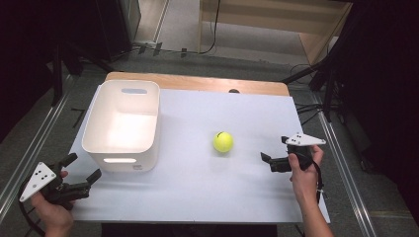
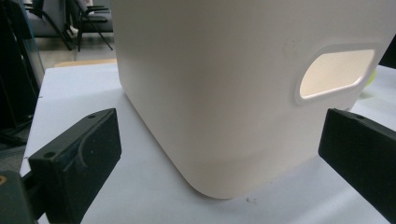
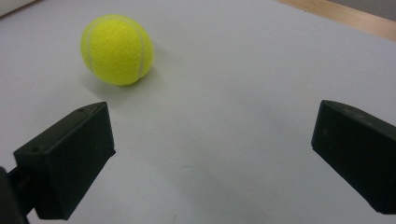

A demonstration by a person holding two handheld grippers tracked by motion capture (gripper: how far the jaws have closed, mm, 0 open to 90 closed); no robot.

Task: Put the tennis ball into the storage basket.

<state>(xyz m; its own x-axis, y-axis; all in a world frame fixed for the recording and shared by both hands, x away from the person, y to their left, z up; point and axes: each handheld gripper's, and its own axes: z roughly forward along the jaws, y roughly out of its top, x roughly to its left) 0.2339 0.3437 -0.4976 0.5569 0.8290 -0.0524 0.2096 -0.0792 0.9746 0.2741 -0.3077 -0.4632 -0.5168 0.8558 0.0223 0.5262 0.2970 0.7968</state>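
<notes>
A yellow tennis ball [image 1: 223, 141] lies on the white table [image 1: 207, 182], right of centre. My right gripper [image 1: 274, 148] rests low to the ball's right, open and empty, its jaws pointing left toward the ball with a gap between. In the right gripper view the ball [image 3: 117, 49] sits ahead and left of the wide-apart jaws of my right gripper [image 3: 212, 121]. A white plastic bin [image 1: 121, 123] stands at the left. My left gripper [image 1: 84, 166] is open just in front of the bin's near left corner. The bin's wall [image 2: 224, 93] with its handle slot [image 2: 336, 74] looms close ahead of my left gripper [image 2: 219, 128].
A strip of wooden tabletop [image 1: 197, 82] shows beyond the white sheet's far edge. Metal rails [image 1: 29, 148] run along the floor on both sides, and dark stands [image 1: 326, 74] rise at the back corners. Open surface lies between the bin and the ball.
</notes>
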